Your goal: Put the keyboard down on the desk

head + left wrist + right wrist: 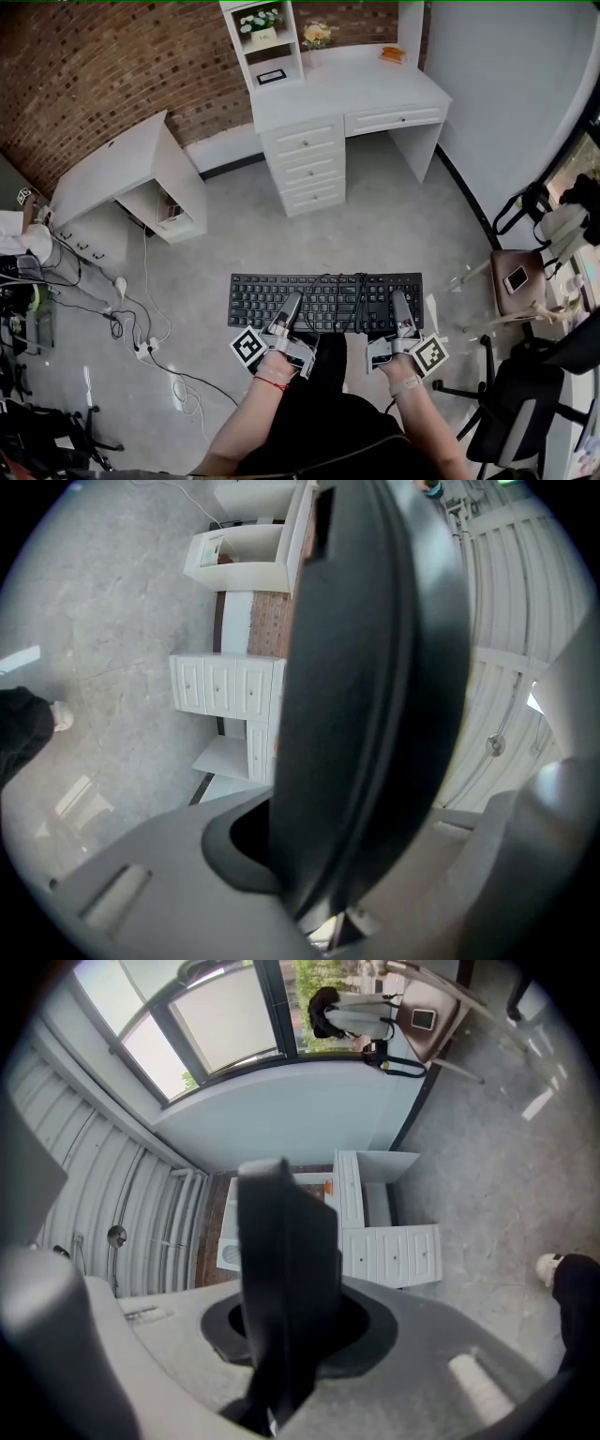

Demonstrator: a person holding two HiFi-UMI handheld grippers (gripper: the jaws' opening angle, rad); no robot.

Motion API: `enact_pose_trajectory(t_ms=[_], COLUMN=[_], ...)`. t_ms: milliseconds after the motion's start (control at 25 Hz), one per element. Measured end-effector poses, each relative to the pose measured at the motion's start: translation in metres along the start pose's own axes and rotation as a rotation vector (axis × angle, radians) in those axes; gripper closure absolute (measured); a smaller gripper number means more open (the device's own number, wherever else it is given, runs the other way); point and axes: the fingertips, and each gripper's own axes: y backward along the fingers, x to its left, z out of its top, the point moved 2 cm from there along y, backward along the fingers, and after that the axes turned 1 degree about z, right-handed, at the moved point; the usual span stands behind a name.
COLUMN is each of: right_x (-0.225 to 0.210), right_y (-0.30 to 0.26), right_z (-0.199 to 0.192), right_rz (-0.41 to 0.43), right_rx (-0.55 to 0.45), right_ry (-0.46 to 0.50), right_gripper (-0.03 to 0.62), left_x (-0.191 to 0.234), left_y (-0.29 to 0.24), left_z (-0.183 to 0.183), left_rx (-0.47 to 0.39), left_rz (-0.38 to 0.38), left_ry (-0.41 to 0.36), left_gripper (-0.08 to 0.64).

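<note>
Grip on the keyboard [323, 300] comes from two points along its near edge. The left gripper [292, 302] has its jaws closed on the left part of this edge, and the right gripper [400, 302] has its jaws closed on the right part. In each gripper view the black board stands edge-on between the two jaws and they press on it from both sides, so they are only partly closed, as far as the board allows. Neither gripper holds anything else.

The keyboard is in the air with the keys facing up, above the grey floor [394, 234] and just in front of the person's body. A black cable [342, 298] lies in loops over the keys. The white desk [347, 89] is farther away, against the brick wall [94, 66], and the keyboard does not touch it. On this desk there is a shelf unit with flowers [258, 21], and below the top are drawers [307, 169]. A second white table [112, 169] stands to the far left, with white cables [150, 347] on the floor near it. At the right a chair [511, 258] carries a phone [516, 278].
</note>
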Motion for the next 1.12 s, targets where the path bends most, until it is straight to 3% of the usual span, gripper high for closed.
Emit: enact_pose_trajectory(t_ms=[1120], right_x=[-0.016], right_y=[-0.237], right_z=[0.074], right_rz=[-0.016], right_rx=[-0.051], right_ry=[0.038], right_gripper=[0.518], left_x=[0.004], left_y=[-0.251], left_z=[0.086], left_rx=[0.066], left_rz=[0.001], left_ry=[0.033], left_gripper=[0.468])
